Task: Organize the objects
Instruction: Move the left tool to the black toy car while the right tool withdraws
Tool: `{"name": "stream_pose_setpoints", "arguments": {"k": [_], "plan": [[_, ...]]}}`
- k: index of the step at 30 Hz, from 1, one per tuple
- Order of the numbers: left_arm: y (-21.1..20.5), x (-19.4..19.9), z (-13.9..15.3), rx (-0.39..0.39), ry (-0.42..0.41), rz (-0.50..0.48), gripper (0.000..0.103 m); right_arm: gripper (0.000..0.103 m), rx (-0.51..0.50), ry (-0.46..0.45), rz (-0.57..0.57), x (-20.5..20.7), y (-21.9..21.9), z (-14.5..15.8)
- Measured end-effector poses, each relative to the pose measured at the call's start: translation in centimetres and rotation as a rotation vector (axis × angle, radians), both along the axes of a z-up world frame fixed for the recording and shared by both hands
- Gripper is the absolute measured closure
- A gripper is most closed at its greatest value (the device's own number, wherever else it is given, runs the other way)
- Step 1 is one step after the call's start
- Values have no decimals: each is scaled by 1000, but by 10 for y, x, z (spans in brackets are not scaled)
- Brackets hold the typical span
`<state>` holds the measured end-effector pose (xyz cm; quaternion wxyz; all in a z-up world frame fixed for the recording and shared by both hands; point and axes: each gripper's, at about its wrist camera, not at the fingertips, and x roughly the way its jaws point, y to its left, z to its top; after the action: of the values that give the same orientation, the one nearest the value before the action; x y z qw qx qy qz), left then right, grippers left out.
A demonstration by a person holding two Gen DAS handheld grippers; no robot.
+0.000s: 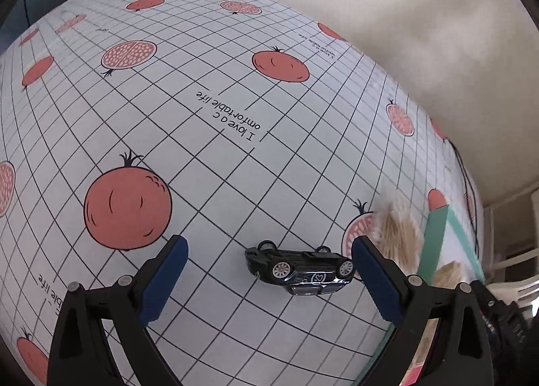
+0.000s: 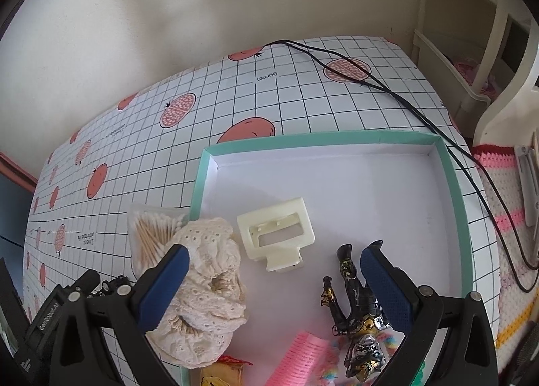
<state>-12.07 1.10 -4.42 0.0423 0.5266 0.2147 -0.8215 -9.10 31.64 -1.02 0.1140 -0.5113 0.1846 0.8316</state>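
A small black toy car (image 1: 301, 269) lies upside down on the checked tablecloth, between my left gripper's (image 1: 269, 273) open blue pads and nearer the right one. In the right wrist view my right gripper (image 2: 274, 279) hangs open over a mint-edged white tray (image 2: 453, 183). The tray holds a cream hair claw (image 2: 276, 234), a black and gold figurine (image 2: 357, 312), a pink hair roller (image 2: 299, 362) and a cream lace scrunchie (image 2: 205, 291) draped over its left rim. A pack of cotton swabs (image 2: 151, 234) lies just left of the tray.
A black cable (image 2: 387, 89) runs across the cloth behind and right of the tray. A crocheted cloth (image 2: 505, 227) with a grey clip (image 2: 529, 183) lies to the right. The wall stands close behind the table. A yellow snack packet (image 2: 222, 372) sits at the tray's near edge.
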Motion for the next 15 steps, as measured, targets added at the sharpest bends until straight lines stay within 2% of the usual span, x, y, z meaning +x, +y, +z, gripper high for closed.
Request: {"name": "stream_pose_setpoints", "arguments": {"k": [3,7,12,15], "plan": [[5,0,4,-23,7,-34,6,0,-4,0,0,0,0,0],[25,1,9,-160,-16,-159,6,0,-10,-1,-5,0,1,0],[36,4,8,-302,-57,-262,6,0,-19,-6,-5,0,1,-1],[37,3,0,-318,-91,-292,5,0,-18,-7,-4,0,1,-2]]}}
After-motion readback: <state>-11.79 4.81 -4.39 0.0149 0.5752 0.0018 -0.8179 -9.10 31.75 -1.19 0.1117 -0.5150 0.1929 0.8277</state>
